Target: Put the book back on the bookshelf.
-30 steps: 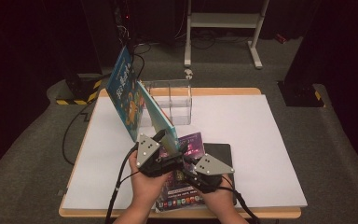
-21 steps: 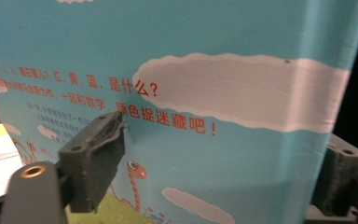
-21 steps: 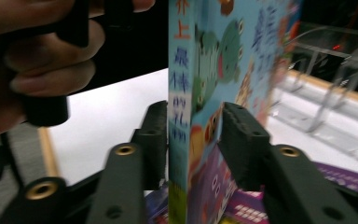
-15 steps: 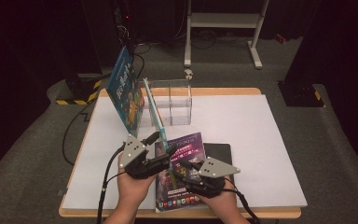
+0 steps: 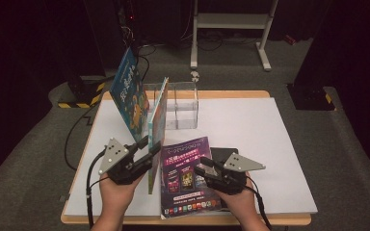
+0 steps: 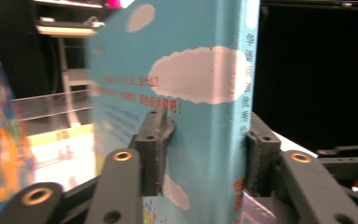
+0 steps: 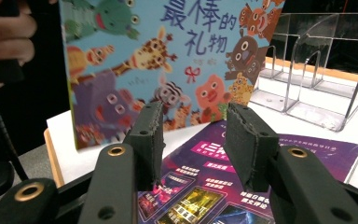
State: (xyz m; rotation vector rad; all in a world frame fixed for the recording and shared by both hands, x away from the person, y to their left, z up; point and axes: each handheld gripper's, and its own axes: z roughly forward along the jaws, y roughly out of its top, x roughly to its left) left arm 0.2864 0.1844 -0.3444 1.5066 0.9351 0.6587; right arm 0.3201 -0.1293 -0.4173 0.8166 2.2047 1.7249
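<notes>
Our left gripper [image 5: 147, 147], whose jaws have just been closing, clamps the upright teal picture book [image 5: 157, 122] left of centre in the high view, its cover showing white clouds and red print. Our right gripper [image 5: 201, 169] is open over the purple magazine [image 5: 185, 166].

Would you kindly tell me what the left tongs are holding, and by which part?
The left tongs grip the upright blue book at its spine edge, one pad on each cover; their jaws have just been closing.

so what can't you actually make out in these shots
- Left gripper view: the upright blue book is cut off by the top edge, and its print is blurred.
- High view: the dark thing under the purple magazine is mostly covered by the magazine and the right gripper.
- Right gripper view: the magazine's small print is blurred.
</notes>
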